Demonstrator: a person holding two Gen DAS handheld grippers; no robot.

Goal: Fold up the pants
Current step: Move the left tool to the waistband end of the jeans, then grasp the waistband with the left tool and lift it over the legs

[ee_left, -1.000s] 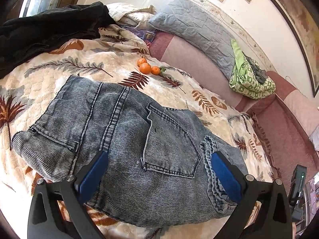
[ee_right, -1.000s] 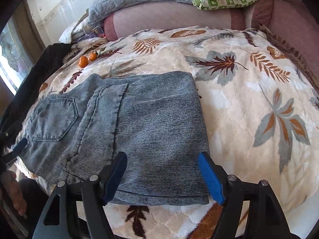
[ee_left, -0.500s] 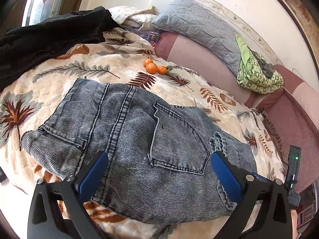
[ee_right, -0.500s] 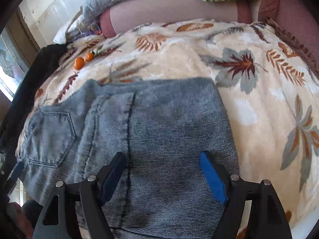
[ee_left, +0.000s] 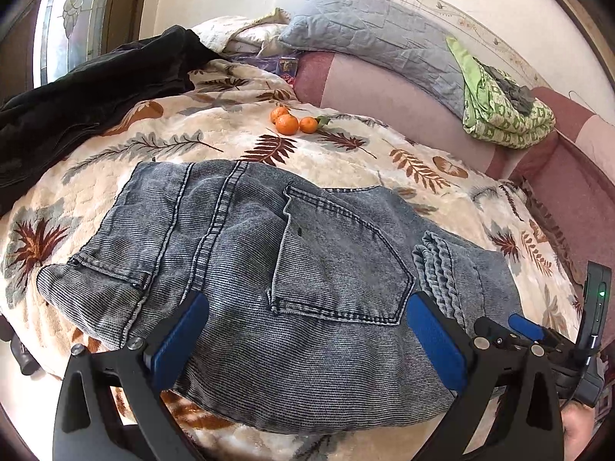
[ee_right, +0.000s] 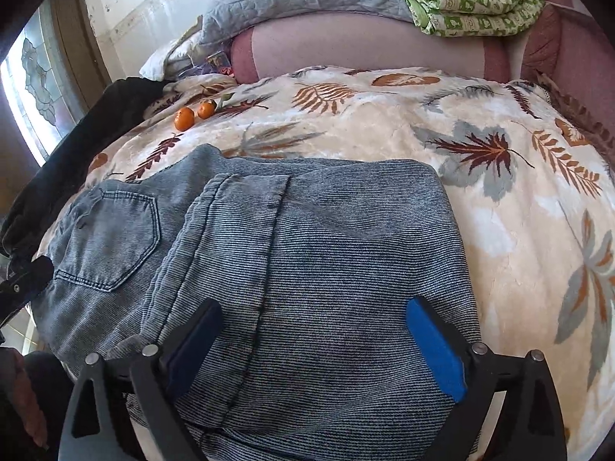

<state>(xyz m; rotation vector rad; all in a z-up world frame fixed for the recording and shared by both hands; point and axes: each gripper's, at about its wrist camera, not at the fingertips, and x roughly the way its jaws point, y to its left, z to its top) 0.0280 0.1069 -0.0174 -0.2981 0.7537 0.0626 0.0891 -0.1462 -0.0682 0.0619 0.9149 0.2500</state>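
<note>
Item, as we find it: folded pants [ee_left: 269,276] of grey-blue ribbed denim, lying flat on a leaf-print blanket [ee_left: 230,142] directly ahead of and under both claws

Left of our left gripper [ee_left: 307,330]: the waistband corner and a side pocket opening, with bare blanket beyond and a dark garment [ee_left: 88,92] farther off. Between its fingers: a back pocket, stitched, seam up. Its jaws stand wide apart above the cloth, gripping nothing. Just right of its right finger: a bunched ribbed hem, then the pants' right edge

Beyond the far edge, ahead of the left gripper: three oranges [ee_left: 292,123], apart from the denim, with open blanket between

Our right gripper [ee_right: 311,345]: jaws opening, wide, denim beneath them but nothing pinched. Left of it, the pocket; ahead, a folded leg layer with a straight far edge; right of it, the pants' side edge, then broad free blanket [ee_right: 519,230] up to a pink bolster [ee_right: 346,50]
</note>
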